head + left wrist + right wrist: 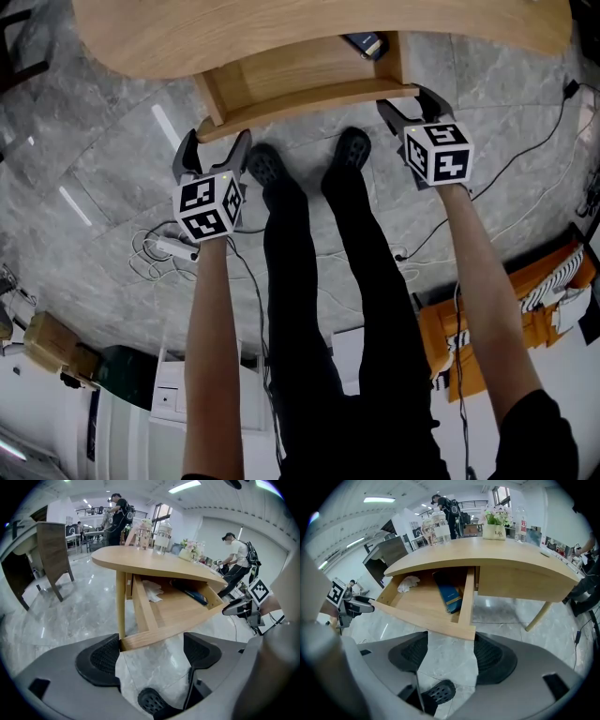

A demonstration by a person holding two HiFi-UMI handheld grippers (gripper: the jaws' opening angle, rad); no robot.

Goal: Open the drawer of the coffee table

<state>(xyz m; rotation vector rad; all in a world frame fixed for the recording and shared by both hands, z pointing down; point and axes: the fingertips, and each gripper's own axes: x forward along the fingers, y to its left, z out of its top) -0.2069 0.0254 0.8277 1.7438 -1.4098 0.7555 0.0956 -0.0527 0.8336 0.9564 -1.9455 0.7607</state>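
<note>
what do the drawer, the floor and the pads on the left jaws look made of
Drawer: light wood or wood veneer with a smooth matte finish; straight grain shows.
Floor: grey stone or stone-look tile, polished; it has veining, seams and light reflections.
Pads: black, likely rubber, matte; fine dotted texture.

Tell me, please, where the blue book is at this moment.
In the right gripper view, the blue book lies inside the open drawer, along its right side wall, with a crumpled white cloth toward the back left.
</note>
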